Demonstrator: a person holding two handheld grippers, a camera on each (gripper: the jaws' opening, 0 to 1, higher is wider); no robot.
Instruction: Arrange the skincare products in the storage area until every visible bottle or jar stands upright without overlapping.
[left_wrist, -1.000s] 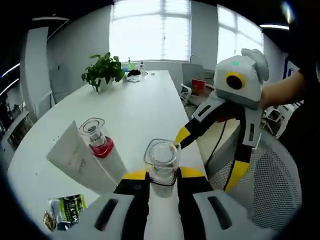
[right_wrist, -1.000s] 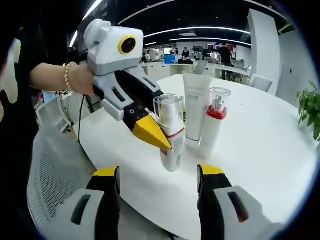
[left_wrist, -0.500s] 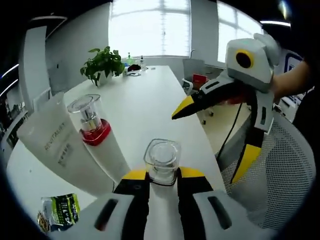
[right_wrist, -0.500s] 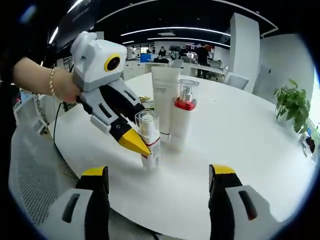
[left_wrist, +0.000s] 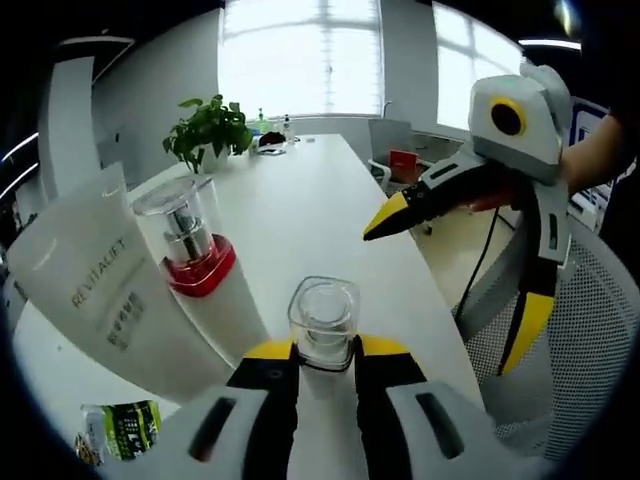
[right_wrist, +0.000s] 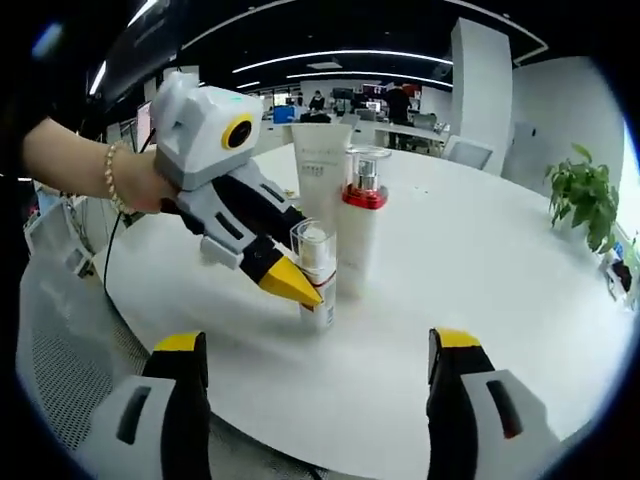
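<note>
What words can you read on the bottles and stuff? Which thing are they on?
"REVITALIFT" on the white tube.
Smaller lines under it on the tube: too blurred to read.
Print on the green packet: too small to read.
Label on the small bottle that the left tool holds: too blurred to read.

tool (right_wrist: 300, 285): white shell | black jaws, yellow tips | bracelet (right_wrist: 113, 177)

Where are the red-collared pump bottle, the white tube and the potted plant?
red-collared pump bottle (right_wrist: 360, 225): right gripper view, on its white body below the red collar.
white tube (left_wrist: 105, 295): left gripper view, on its printed front.
potted plant (left_wrist: 208, 131): left gripper view, on its leaves.
</note>
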